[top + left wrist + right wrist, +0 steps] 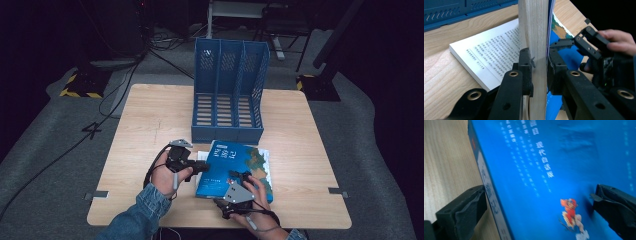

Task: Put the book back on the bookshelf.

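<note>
The left tongs [539,66] are clamped on the page edge of a blue book [235,167], lifting that side off the table [150,115]; the right tongs [536,207] stand open astride its spine side. A stiff, glossy paperback — probably slippery; best pinched at its edges — just before a blue file rack [227,90].

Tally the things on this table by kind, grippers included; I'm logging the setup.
Books: 2, a blue book lying over a lower book
File racks: 1, the blue file rack
Grippers: 2, the left gripper and the right gripper
Total: 5
</note>
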Tool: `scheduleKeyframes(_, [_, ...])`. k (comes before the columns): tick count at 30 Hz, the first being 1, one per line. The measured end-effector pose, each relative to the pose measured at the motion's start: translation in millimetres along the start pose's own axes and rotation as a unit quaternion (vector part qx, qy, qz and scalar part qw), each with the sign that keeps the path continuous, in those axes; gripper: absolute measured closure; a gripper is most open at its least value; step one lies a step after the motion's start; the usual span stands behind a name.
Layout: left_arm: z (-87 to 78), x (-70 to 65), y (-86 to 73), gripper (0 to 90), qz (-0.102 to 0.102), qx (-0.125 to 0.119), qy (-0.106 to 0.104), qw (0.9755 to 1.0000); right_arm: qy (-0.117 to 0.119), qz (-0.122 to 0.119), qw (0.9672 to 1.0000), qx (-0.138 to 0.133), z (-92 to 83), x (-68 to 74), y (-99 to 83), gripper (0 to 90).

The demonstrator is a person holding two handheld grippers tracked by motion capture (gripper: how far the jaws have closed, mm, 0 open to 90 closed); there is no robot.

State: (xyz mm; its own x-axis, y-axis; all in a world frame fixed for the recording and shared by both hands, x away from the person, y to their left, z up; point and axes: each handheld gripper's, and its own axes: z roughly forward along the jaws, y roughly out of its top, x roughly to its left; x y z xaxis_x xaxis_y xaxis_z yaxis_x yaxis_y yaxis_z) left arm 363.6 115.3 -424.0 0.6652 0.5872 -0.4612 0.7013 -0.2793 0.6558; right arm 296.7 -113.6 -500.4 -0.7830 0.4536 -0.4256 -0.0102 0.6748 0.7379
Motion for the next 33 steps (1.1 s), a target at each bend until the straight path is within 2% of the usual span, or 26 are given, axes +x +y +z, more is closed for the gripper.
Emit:
scheduleKeyframes(1, [0.2,-0.2,-0.2,76.3,-0.002,0.0,-0.002,1.0,-0.02,-0.015,0.9997,0.003,2.9,5.7,0.7,0.0])
scheduleKeyframes(2, [0.2,-0.2,-0.2,76.2,-0.002,0.0,-0.002,1.0,-0.02,-0.015,0.9997,0.003,2.9,5.7,0.7,0.0])
scheduleKeyframes(5, [2.2,0.9,-2.2,76.2,-0.007,0.001,-0.008,0.9999,-0.045,-0.039,0.9982,0.008,8.3,11.0,1.7,0.0])
scheduleKeyframes(9, [1.8,1.4,-2.1,76.2,-0.011,-0.003,-0.012,0.9999,-0.05,-0.046,0.9977,0.009,9.6,11.6,3.1,0.0])
scheduleKeyframes(12, [1.6,2.7,-1.7,76.2,-0.02,-0.006,-0.019,0.9996,-0.076,-0.045,0.996,-0.016,12.3,15.6,-1.4,0.0])
scheduleKeyframes(15, [2.6,6.6,-2.5,76.2,-0.041,-0.012,-0.037,0.9984,-0.092,-0.054,0.9942,-0.017,14.2,17.0,-0.6,0.0])
scheduleKeyframes(17, [3.0,8.2,-1.9,76.1,-0.049,-0.014,-0.047,0.9976,-0.103,-0.056,0.993,-0.016,15.6,18.2,0.0,0.0])
scheduleKeyframes(19, [3.3,7.8,-1.1,76.1,-0.052,-0.014,-0.052,0.9972,-0.122,-0.065,0.9903,-0.016,17.8,19.9,0.5,0.0])
scheduleKeyframes(22, [3.5,6.8,-1.1,76.1,-0.047,-0.015,-0.051,0.9975,-0.148,-0.077,0.9859,-0.016,21.8,22.6,2.1,0.0])
scheduleKeyframes(23, [3.8,5.9,-1.2,76.1,-0.05,-0.015,-0.052,0.9973,-0.148,-0.077,0.9859,-0.016,21.8,22.6,2.1,0.0])
scheduleKeyframes(25, [5.2,5.2,-2.3,75.9,-0.051,-0.016,-0.052,0.9972,-0.16,-0.078,0.9839,-0.012,24.1,23.3,3.2,0.0])
scheduleKeyframes(29, [6.2,4.7,-2.6,75.6,-0.046,-0.024,-0.041,0.9978,-0.162,-0.08,0.9835,-0.013,27.3,18.7,2.5,0.0])
scheduleKeyframes(30, [6.7,4.7,-2.5,75.5,-0.041,-0.031,-0.031,0.9982,-0.162,-0.082,0.9832,-0.015,28.2,17.4,2.1,0.0])
scheduleKeyframes(33, [8.4,6.0,-3.2,75.2,-0.038,-0.042,-0.021,0.9982,-0.161,-0.08,0.9836,-0.015,30.3,14.5,2.0,0.0])
